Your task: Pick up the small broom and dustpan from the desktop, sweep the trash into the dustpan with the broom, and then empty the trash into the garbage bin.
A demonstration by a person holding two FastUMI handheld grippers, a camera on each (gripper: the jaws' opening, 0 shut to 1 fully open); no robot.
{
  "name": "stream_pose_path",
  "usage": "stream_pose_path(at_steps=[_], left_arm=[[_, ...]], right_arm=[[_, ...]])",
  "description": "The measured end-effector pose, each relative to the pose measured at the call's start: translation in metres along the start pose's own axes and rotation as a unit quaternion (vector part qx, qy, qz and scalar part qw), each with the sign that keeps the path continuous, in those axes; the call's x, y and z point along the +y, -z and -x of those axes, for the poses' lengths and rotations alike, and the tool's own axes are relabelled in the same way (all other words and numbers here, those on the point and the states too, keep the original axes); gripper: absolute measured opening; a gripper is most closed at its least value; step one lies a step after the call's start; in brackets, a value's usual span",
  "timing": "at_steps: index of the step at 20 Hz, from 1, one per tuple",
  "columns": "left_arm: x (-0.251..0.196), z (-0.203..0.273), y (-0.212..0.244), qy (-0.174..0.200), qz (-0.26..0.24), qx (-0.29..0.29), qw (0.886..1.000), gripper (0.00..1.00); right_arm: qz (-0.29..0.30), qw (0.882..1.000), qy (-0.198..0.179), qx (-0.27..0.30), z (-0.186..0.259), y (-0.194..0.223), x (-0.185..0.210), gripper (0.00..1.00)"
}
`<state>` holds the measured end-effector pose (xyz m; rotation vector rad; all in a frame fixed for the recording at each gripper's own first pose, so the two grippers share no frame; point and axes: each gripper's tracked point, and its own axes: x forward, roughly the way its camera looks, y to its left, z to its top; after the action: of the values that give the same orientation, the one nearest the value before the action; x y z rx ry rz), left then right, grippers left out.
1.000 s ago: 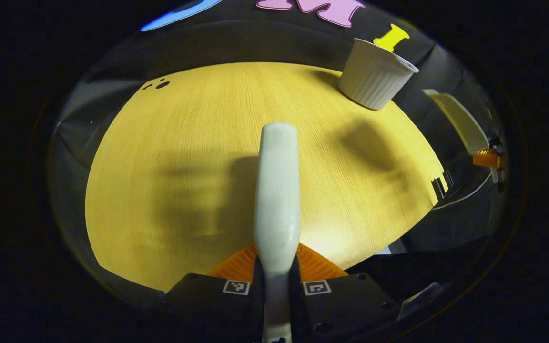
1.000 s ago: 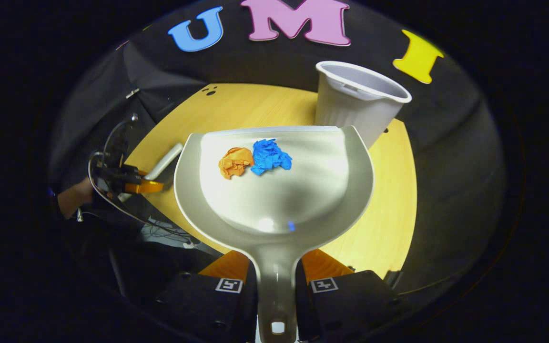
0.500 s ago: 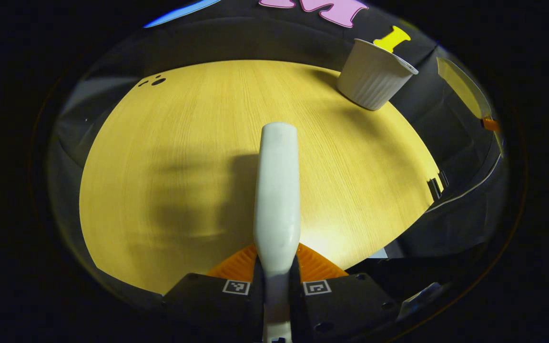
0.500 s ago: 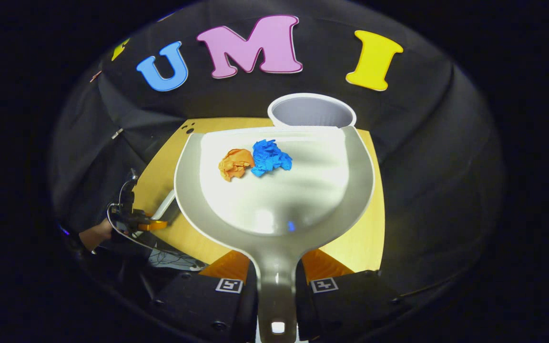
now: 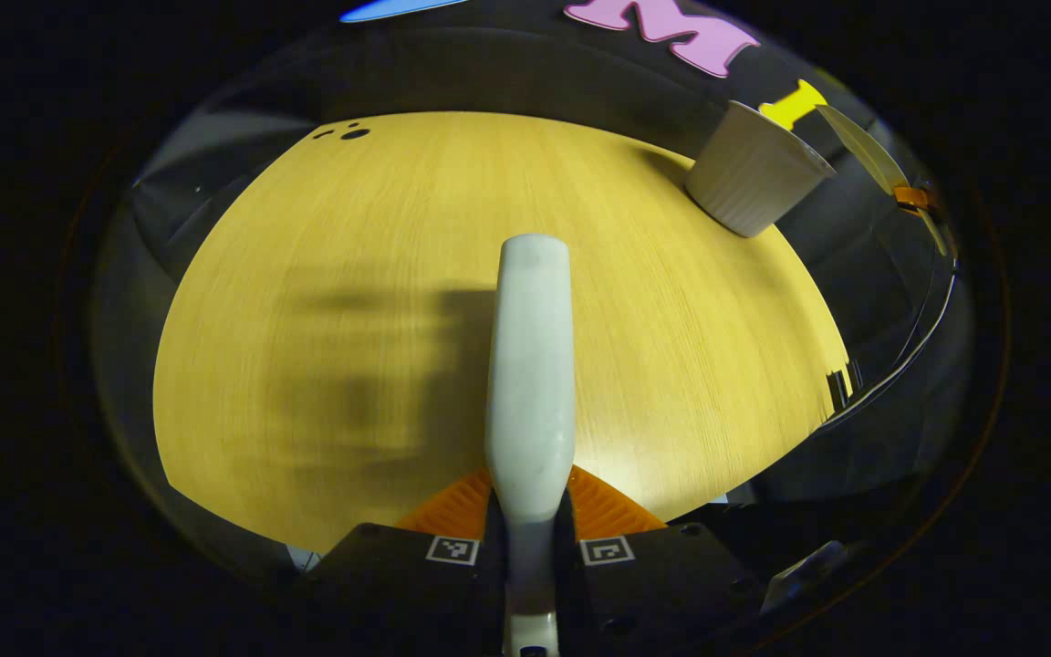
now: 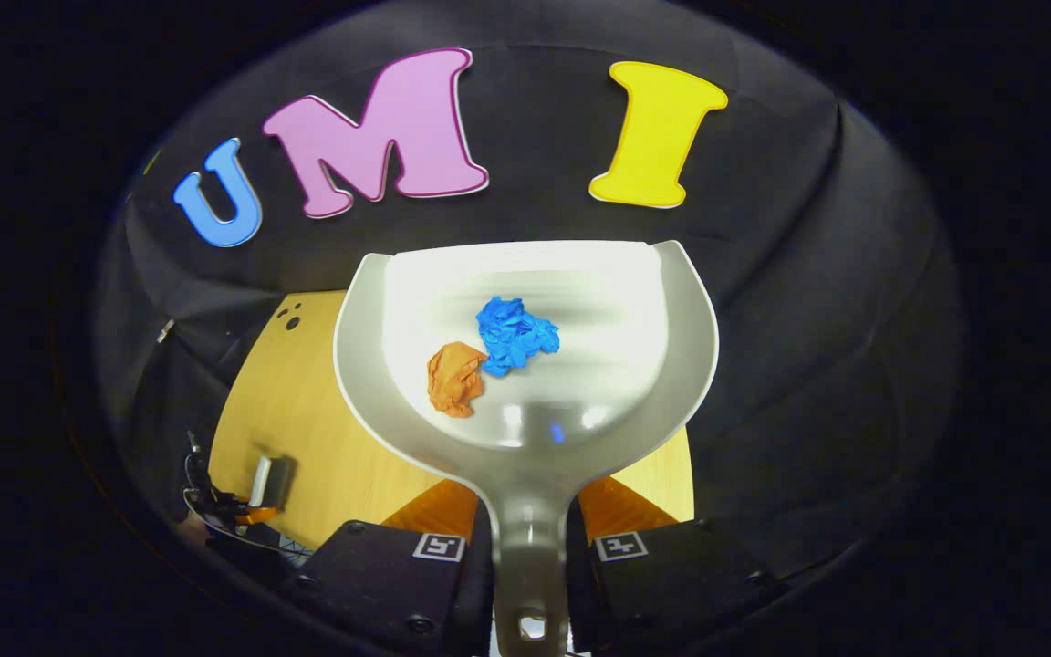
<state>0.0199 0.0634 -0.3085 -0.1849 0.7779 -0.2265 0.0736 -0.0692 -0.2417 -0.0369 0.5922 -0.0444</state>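
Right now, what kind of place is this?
Likely a staged recording booth, not a real home: black cloth wall behind a lone wooden table, set with a white garbage bin, while handheld grippers carry the broom and dustpan.

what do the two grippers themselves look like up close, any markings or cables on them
Both the left gripper and the right gripper have dark blocky finger bases, each carrying a small square black-and-white marker and visible screws. A thin cable loops beside the left gripper where it appears far off in the right gripper view.
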Motion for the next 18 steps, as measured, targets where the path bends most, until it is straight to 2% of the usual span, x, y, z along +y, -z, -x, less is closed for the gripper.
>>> stream_pose_path(at_steps=[3,6,7,8,10,15,18], left_arm=[[0.013,0.008,-0.007,0.002,0.035,-0.009,0.999,0.23],[0.028,0.019,-0.021,-0.014,0.045,-0.027,0.999,0.26],[0.031,0.020,-0.023,-0.018,0.051,-0.030,0.998,0.26],[0.035,0.024,-0.025,-0.022,0.057,-0.033,0.998,0.26],[0.039,0.027,-0.028,-0.027,0.070,-0.040,0.996,0.26],[0.041,0.026,-0.020,-0.030,0.089,-0.034,0.995,0.26],[0.043,0.025,-0.015,-0.034,0.089,-0.023,0.995,0.26]], right_arm=[[0.021,0.999,0.040,0.016,0.006,-0.001,-0.005,0.37],[0.032,0.997,0.067,0.014,0.012,-0.006,-0.005,0.37],[0.036,0.996,0.076,0.010,0.013,-0.008,-0.007,0.41],[0.043,0.995,0.087,0.007,0.016,-0.008,-0.008,0.37],[0.059,0.992,0.116,-0.002,0.016,-0.013,-0.013,0.37],[0.095,0.978,0.184,-0.009,0.014,-0.014,-0.024,0.37],[0.146,0.963,0.224,-0.038,0.017,-0.021,-0.030,0.37]])
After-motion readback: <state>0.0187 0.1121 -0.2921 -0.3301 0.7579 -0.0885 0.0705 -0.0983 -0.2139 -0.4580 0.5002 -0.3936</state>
